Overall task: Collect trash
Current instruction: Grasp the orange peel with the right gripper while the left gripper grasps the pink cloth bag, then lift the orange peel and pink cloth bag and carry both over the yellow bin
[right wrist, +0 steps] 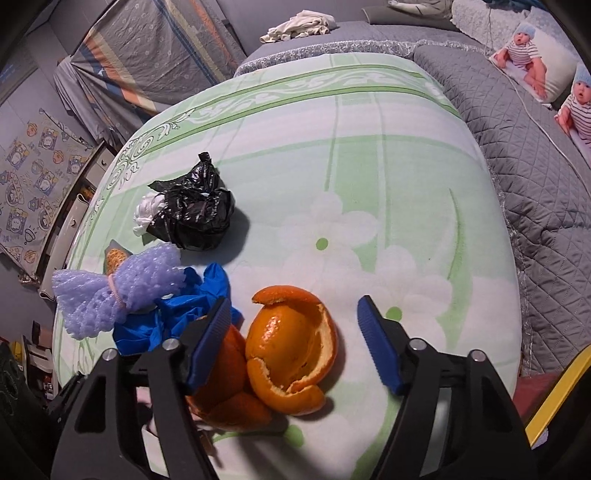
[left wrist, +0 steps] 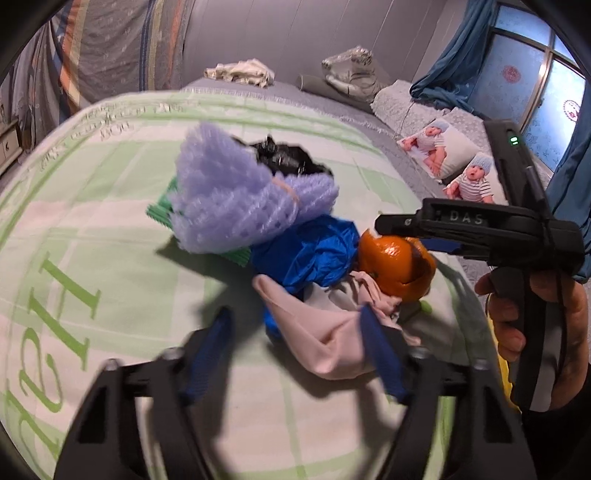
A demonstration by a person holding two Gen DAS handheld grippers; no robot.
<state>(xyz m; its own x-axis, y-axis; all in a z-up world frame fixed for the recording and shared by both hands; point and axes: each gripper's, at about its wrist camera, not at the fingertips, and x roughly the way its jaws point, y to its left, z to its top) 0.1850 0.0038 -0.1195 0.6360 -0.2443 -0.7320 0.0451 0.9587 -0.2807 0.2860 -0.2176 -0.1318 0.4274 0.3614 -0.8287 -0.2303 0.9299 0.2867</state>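
Observation:
Trash lies on a green and white blanket (right wrist: pixel 369 155): orange peel (right wrist: pixel 291 350), a blue plastic wrap (right wrist: pixel 173 314), a purple foam net (right wrist: pixel 114 288) and a crumpled black bag (right wrist: pixel 195 214). My right gripper (right wrist: pixel 295 343) is open, its fingers on either side of the orange peel. In the left wrist view my left gripper (left wrist: pixel 299 354) is open around a pinkish cloth piece (left wrist: pixel 328 339), with the blue wrap (left wrist: pixel 314 251), the purple net (left wrist: pixel 236 199) and the peel (left wrist: pixel 395 266) beyond. The right gripper's body (left wrist: pixel 480 225) shows there above the peel.
A grey quilted bedspread (right wrist: pixel 535 177) lies to the right with two baby-print pillows (right wrist: pixel 532 55). Crumpled pale cloth (right wrist: pixel 299 24) lies at the far side. A green corrugated scrap (left wrist: pixel 162 210) sticks out under the purple net. Furniture stands left of the bed.

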